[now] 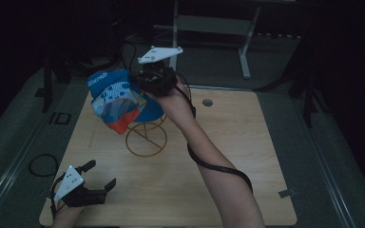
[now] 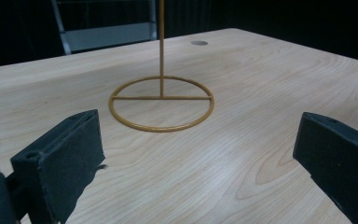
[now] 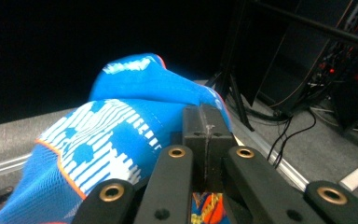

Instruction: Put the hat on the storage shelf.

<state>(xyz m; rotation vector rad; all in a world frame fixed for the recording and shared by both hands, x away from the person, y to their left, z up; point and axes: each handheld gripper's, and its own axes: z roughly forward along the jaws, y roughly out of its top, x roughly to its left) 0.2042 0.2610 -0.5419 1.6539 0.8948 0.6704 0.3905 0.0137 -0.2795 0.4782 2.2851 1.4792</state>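
Overhead, right tool (image 1: 140,85) clamps blue cap (image 1: 119,99) above wire stand (image 1: 146,138).

Cap (image 1: 119,99) blue – white patterning, orange trim; wire stand (image 2: 161,100) mustard yellow; table (image 1: 247,156) pale wood – grippers' jaws black.

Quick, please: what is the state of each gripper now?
Left gripper: open, holding nothing, low over the table.
Right gripper: closed on the blue cap, above the wire stand.
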